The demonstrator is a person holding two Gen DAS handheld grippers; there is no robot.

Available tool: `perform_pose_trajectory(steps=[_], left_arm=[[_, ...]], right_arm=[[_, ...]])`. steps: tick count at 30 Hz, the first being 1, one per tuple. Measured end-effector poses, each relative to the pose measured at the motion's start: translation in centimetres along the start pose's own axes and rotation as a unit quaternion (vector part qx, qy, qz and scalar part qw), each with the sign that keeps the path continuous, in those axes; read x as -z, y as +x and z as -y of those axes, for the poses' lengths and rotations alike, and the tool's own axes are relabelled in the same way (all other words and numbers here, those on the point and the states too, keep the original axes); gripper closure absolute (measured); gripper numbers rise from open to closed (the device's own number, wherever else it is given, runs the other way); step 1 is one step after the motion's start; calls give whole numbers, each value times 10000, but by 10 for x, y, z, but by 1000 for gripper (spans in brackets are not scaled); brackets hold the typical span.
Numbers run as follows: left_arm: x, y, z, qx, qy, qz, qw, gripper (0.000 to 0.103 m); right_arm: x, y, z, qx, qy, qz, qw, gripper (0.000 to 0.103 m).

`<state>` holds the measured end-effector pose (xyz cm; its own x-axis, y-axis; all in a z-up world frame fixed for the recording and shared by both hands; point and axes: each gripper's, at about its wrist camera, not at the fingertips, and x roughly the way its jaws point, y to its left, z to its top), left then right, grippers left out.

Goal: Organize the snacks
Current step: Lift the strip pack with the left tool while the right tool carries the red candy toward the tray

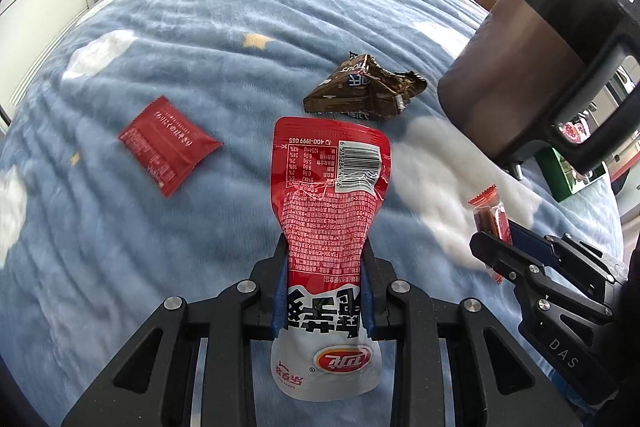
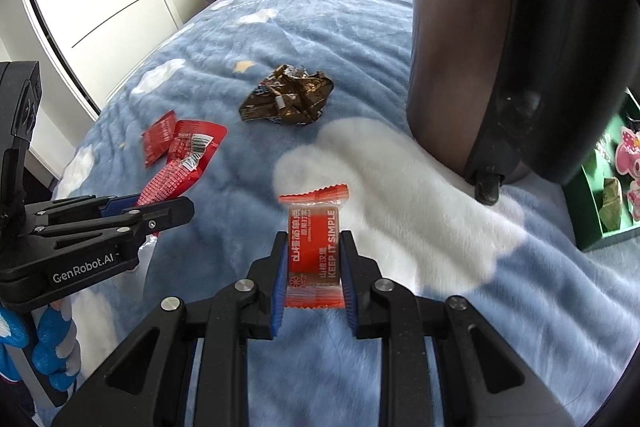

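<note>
My left jaws pinch the red pouch [image 1: 328,227], its long axis running straight ahead; my right jaws pinch the small orange packet [image 2: 314,247]. The green box [image 2: 600,195] lies off to the right, nearer my right hand.

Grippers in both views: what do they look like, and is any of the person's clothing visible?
Both are black linkage tools with silver pivot bolts and ribbed blue pads. The left tool reads "GenRobot.AI" in white; the right tool reads "DAS". A blue-and-white knit glove shows below the left one.

4 snack pkts [image 1: 329,211], 2 tools [image 1: 326,267].
</note>
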<state>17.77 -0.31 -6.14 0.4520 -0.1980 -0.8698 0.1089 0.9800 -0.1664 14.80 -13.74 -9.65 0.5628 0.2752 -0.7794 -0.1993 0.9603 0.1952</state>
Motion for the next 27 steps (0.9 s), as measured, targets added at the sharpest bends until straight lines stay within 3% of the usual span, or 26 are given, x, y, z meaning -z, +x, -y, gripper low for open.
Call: perform_pose_trajectory(steps=[14, 27], left_arm=[[30, -50, 11, -126, -81, 156, 9998, 78], [54, -106, 36, -205, 82, 490, 9986, 78]], right_arm=[[20, -43, -2, -47, 121, 133, 9998, 98], [36, -107, 2, 91, 136, 587, 9981, 98]])
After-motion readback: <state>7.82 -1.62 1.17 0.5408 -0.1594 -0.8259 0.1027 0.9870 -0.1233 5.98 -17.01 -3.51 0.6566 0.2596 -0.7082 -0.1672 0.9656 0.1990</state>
